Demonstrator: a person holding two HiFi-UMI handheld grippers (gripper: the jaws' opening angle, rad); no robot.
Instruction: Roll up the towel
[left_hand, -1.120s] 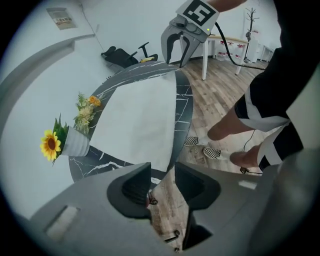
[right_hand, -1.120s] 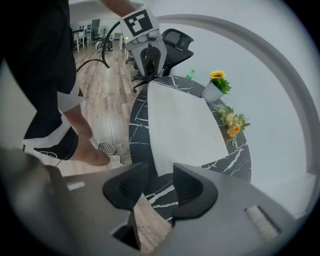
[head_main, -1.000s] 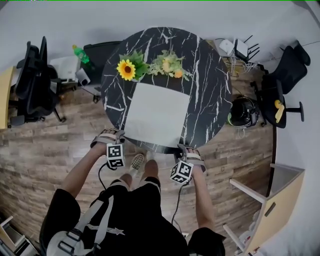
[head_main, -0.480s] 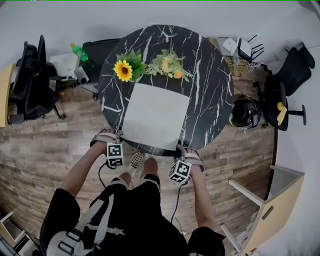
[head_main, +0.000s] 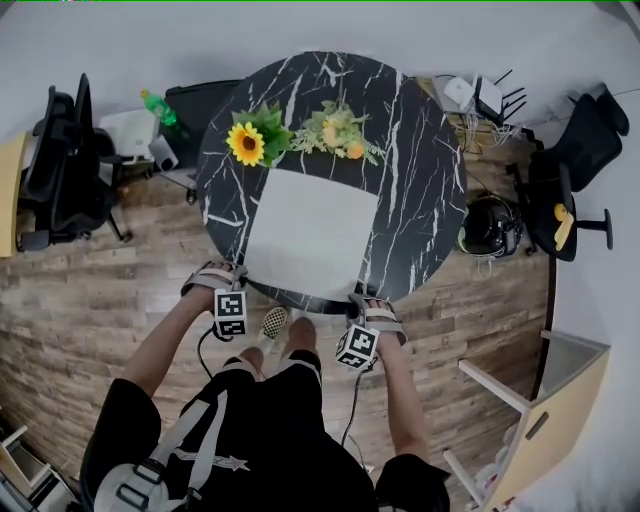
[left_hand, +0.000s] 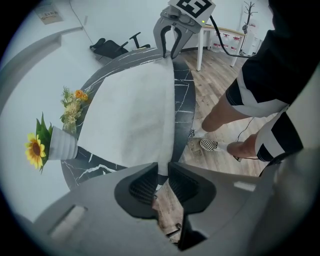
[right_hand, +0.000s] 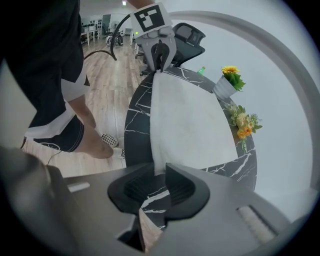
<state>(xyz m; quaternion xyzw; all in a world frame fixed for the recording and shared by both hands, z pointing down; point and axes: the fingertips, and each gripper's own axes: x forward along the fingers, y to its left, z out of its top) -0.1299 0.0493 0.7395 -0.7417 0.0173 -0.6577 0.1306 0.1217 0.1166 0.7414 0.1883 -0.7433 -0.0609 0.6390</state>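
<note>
Matt cloth towel (head_main: 310, 232), glossy marble-look tbl (head_main: 420, 150).

- Round black marble worktop (head_main: 425, 180) with white veins, standing on a wood-plank floor (head_main: 90, 300).
- Sunflower (head_main: 246, 143) in a white pot (left_hand: 62, 144) near the worktop's far edge, with a bunch of yellow and orange flowers (head_main: 340, 130) just beside it.
- Green bottle (head_main: 158, 106) beyond the worktop, to the left.
- Two black office chairs, one far left (head_main: 65, 165) and one far right (head_main: 575, 150).

White towel (head_main: 312, 232) on a black table (head_main: 420, 180) veined white like marble; yellow sunflower (head_main: 246, 143), orange and yellow blooms (head_main: 340, 130) with green leaves, upper centre; brown plank floor (head_main: 100, 300); black-and-white square markers on grey left tool (left_hand: 161, 172) and right tool (right_hand: 159, 172)
</note>
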